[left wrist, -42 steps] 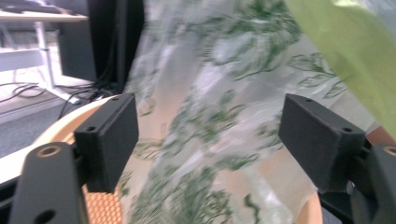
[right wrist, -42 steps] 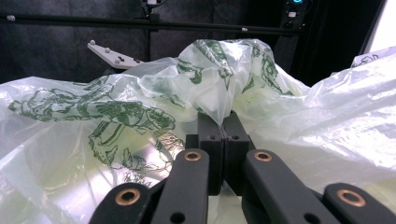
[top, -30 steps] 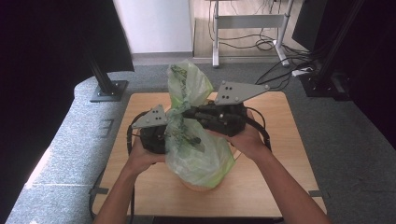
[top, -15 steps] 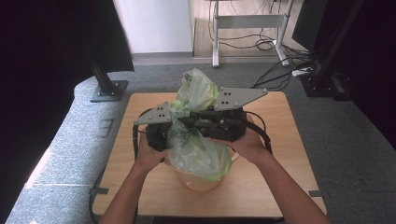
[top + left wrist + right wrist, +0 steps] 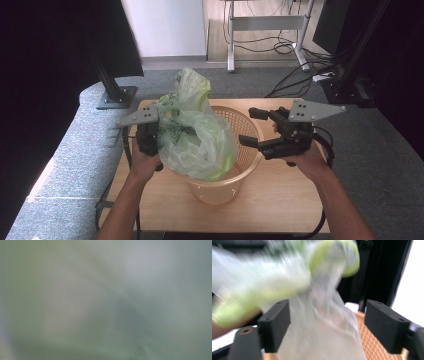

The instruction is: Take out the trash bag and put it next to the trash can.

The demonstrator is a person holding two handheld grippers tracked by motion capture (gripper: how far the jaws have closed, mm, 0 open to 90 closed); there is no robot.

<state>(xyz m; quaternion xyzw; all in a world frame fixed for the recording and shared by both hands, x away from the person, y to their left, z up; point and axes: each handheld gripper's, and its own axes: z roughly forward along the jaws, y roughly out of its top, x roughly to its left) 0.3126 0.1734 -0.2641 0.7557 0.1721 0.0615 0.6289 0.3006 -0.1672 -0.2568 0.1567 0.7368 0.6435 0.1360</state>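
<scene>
A translucent green plastic bag [image 5: 197, 140] sits in an orange mesh basket [image 5: 222, 192] on the wooden table [image 5: 285, 200], its top bulging above the rim. My left gripper [image 5: 152, 136] is at the bag's left edge, shut on the bunched plastic, with its jaws hidden by the film. The left gripper view is blurred green bag [image 5: 105, 300] against the lens. My right gripper [image 5: 248, 126] hovers over the basket's right rim. Its jaws have just been opening and stand wide apart with nothing pressed between them. In the right gripper view [image 5: 329, 325] the bag [image 5: 322, 335] and basket [image 5: 364, 340] lie beyond the jaws.
A black monitor stand [image 5: 115, 95] rests on the grey padded ledge at the left. A metal desk frame [image 5: 265, 30] and loose cables [image 5: 295, 80] are on the floor behind the table. Dark screens stand at both sides.
The right gripper has opened, let go of the bag and pulled back to the right. The left gripper has shut on the bag's left edge, and the basket's right side now shows.
</scene>
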